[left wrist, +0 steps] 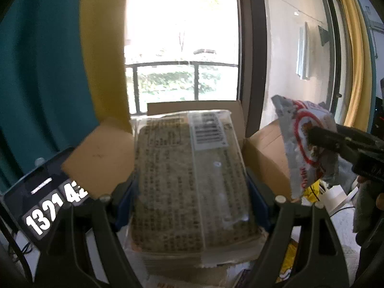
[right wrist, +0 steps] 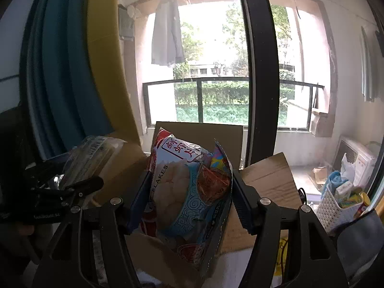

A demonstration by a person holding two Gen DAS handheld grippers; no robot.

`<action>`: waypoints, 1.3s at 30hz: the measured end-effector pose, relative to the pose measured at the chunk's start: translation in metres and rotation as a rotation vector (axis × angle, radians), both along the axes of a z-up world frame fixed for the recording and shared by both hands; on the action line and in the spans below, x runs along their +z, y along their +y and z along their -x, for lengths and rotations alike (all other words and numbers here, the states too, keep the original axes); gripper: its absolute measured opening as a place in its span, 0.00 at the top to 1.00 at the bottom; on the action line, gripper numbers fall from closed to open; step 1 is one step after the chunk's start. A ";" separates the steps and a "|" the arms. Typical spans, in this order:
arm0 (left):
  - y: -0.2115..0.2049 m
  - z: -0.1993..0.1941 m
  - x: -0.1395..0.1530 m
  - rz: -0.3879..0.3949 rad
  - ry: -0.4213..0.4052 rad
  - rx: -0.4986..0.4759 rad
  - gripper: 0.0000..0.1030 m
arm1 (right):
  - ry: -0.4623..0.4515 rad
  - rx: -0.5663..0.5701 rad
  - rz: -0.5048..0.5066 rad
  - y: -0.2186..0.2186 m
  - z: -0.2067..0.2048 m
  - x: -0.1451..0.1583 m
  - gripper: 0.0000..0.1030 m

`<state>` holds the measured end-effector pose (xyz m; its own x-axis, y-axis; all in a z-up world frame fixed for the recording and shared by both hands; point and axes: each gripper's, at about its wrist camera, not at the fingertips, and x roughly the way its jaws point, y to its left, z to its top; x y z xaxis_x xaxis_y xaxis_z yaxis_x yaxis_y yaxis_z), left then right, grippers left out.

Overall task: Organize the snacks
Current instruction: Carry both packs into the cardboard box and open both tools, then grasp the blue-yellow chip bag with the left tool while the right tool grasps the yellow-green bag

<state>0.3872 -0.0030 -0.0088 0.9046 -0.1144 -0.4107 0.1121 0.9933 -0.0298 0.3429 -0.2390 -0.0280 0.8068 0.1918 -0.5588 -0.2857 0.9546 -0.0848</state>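
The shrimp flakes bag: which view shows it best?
The right wrist view: the shrimp flakes bag fills the centre between the right claw pads, print readable. The left wrist view shows only its blurred back, at the right edge.

A flat clear-wrapped pack of brown crackers [left wrist: 192, 182], a white barcode label near its far end, lies lengthwise between the left gripper's [left wrist: 192, 192] blue pads, pressed at both long edges, its far end tilted up over the open cardboard box [left wrist: 266, 158] ahead. A bag of shrimp flakes [right wrist: 182, 196], white, blue and red, stands upright, pinched between the right gripper's [right wrist: 189, 199] pads, above the same box's flaps
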 end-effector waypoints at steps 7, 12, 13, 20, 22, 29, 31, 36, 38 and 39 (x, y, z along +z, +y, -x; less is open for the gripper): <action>0.012 -0.041 -0.010 0.028 0.044 -0.002 0.10 | 0.014 -0.034 0.030 0.014 -0.034 -0.018 0.34; 0.022 -0.048 -0.009 0.069 0.047 0.027 0.05 | 0.038 -0.067 0.081 0.020 -0.048 -0.030 0.20; 0.025 -0.046 -0.007 0.080 0.043 0.029 0.05 | 0.038 -0.069 0.076 0.020 -0.046 -0.029 0.18; 0.036 -0.012 0.006 0.089 0.006 0.048 0.04 | 0.040 -0.067 0.068 0.016 -0.027 -0.018 0.18; 0.037 0.002 0.010 0.087 -0.005 0.054 0.04 | 0.038 -0.064 0.071 0.017 -0.016 -0.014 0.17; 0.037 0.039 0.022 0.090 -0.032 0.062 0.04 | 0.028 -0.060 0.061 0.016 0.023 0.002 0.17; 0.036 0.052 0.025 0.089 -0.040 0.064 0.03 | 0.026 -0.060 0.058 0.015 0.033 0.008 0.17; 0.038 0.073 0.025 0.096 -0.048 0.067 0.03 | 0.032 -0.055 0.055 0.011 0.058 0.013 0.17; 0.039 0.082 0.022 0.097 -0.044 0.067 0.03 | 0.039 -0.051 0.058 0.010 0.067 0.013 0.17; 0.040 0.085 0.021 0.100 -0.038 0.065 0.03 | 0.044 -0.051 0.061 0.009 0.072 0.013 0.17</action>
